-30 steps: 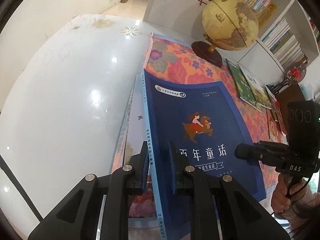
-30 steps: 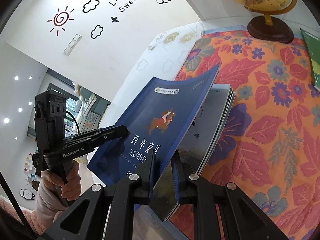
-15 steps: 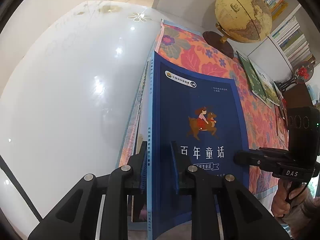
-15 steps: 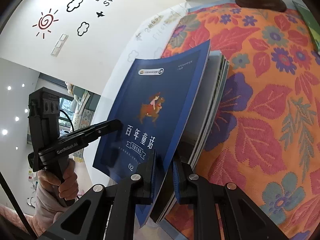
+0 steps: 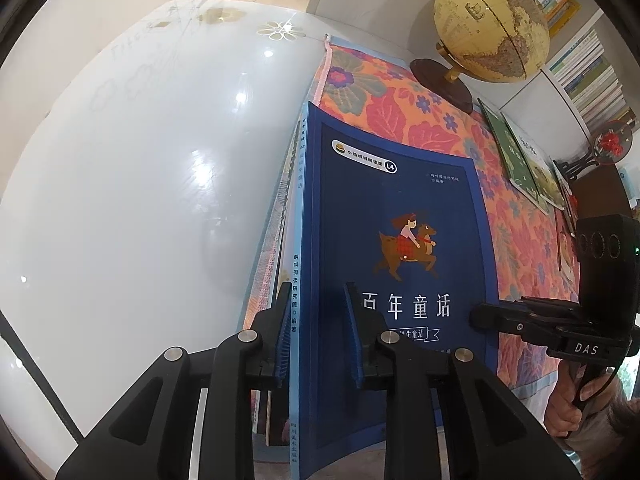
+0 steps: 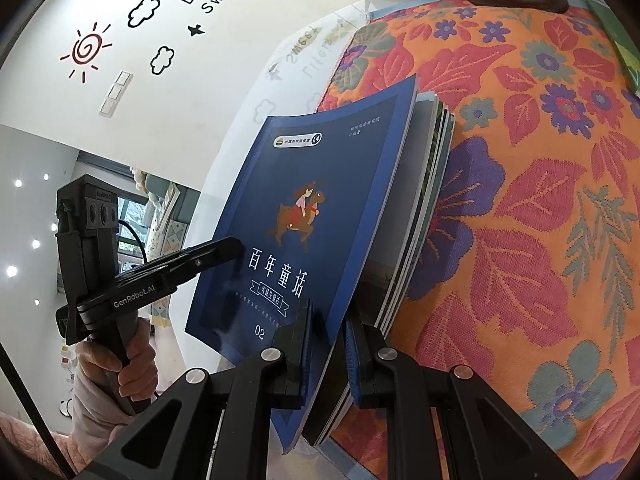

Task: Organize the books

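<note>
Blue storybook (image 5: 400,240) on a stack of thin books (image 6: 424,216), resting on the floral cloth (image 6: 540,200) of the worktop (image 5: 140,160). The left tool (image 5: 316,336) straddles the spine side of the stack; its jaws appear closed on it, though contact is not clearly shown. The right tool (image 6: 326,352) pinches the blue cover's near fore-edge corner. Squaring the stack probably calls for light, even pressure from both sides, so the cover does not crease. Only the right view shows the cover lifted off the pages; only the left view shows the globe (image 5: 490,24) and green books (image 5: 516,156) far ahead.
</note>
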{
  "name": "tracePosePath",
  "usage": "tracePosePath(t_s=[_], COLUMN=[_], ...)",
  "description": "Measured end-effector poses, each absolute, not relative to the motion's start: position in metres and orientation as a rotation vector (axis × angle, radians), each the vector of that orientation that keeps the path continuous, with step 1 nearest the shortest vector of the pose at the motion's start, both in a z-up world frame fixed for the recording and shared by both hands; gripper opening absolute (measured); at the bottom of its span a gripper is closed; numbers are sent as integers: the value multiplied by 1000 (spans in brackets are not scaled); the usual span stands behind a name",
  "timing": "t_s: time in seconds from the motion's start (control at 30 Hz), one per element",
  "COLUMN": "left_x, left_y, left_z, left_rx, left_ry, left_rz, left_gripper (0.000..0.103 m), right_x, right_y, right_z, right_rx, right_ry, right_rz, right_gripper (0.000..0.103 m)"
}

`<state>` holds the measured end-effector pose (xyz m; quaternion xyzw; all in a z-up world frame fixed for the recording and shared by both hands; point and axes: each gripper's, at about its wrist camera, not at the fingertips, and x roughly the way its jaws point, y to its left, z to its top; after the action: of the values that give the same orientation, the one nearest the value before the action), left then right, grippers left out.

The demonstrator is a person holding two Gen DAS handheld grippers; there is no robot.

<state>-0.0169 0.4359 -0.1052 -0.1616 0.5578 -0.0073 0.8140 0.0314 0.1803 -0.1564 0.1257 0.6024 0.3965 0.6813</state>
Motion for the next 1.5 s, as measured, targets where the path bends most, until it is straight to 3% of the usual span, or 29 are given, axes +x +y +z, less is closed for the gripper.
tracePosePath(t_s=[0.47,0.57,0.63,0.73,0.97,1.17,1.5], left_x=[-8,-7,-6,-4,-1,5,39], left_y=[432,433,436,436,432,422,348], left_z=[-104,-107,-109,-110,-109,-102,-49], left_rx=[-289,-259,-292,-297,-256,-165,-104], left_ry=[1233,1261,1257,1262,1276,1294,1149], left_rz=[20,58,54,69,101,177,106], left_gripper=[25,25,26,26,31,27,27], right_x=[33,34,34,31,31,29,32], right_y=[168,163,165,172,145,101,4], right_z=[-158,-157,-155,-149,-147,-149,-139], right_rx=[361,396,437,415,413,444,543], right_ry=[1390,1390,1398,1381,1391,1393,1321], right_rz=[869,863,854,837,807,763,669], right_gripper=[17,29,44,52,52,52,52])
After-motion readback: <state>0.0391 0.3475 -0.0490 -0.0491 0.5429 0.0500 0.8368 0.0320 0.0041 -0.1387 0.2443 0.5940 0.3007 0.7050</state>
